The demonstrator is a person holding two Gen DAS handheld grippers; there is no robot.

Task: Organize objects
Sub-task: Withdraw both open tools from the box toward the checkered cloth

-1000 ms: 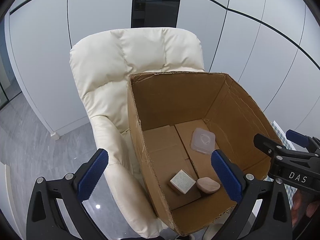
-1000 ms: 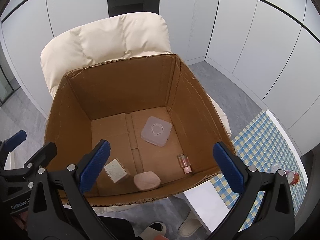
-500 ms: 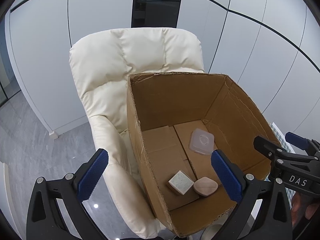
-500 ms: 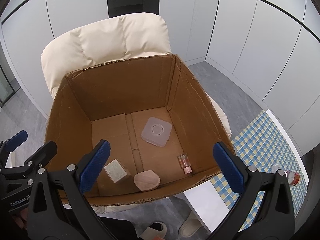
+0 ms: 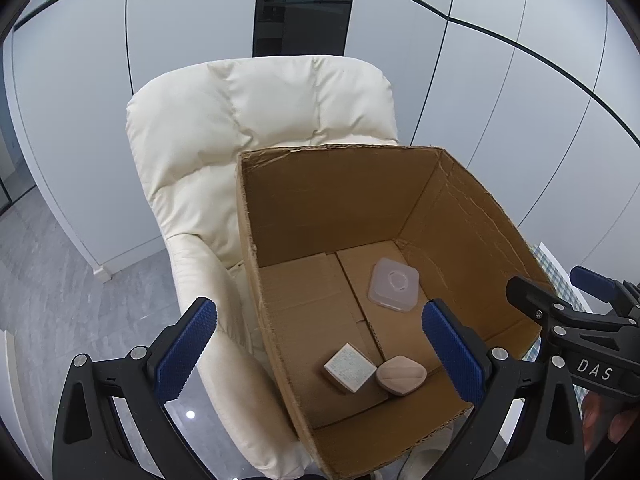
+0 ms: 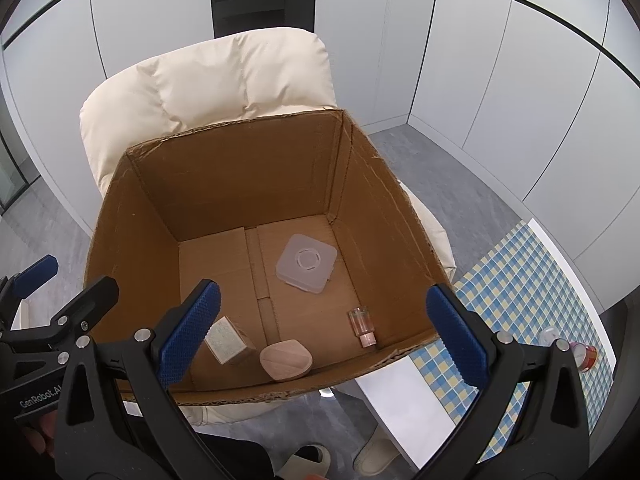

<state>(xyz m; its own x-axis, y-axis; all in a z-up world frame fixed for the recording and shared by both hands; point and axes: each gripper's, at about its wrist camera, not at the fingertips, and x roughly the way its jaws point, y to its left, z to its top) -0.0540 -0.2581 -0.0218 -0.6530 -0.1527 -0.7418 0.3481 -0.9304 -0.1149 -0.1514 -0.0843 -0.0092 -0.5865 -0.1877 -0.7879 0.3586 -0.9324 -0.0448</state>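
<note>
An open cardboard box [image 5: 280,352] [image 6: 132,216] stands on a cream armchair. On its floor lie a clear square plastic container [image 5: 394,284] [image 6: 306,263], a small white-topped block [image 5: 350,367] [image 6: 226,340], a pink rounded puff [image 5: 401,375] [image 6: 285,360] and a small clear bottle with a pink cap [image 6: 361,327]. My left gripper [image 5: 320,352] is open and empty above the box's near left corner. My right gripper [image 6: 320,332] is open and empty above the box's near edge. Each gripper shows at the edge of the other's view.
The cream armchair [image 5: 256,120] [image 6: 224,80] backs onto white wall panels. A table with a blue and yellow checked cloth [image 6: 516,280] stands to the right, with a small red-labelled bottle [image 6: 582,354] on it. Grey floor surrounds the chair. Slippered feet [image 6: 376,450] show below.
The pink puff has slid a little on the box floor, toward the white-topped block. Both grippers have drifted slightly; the box sits a little lower in the left wrist view.
</note>
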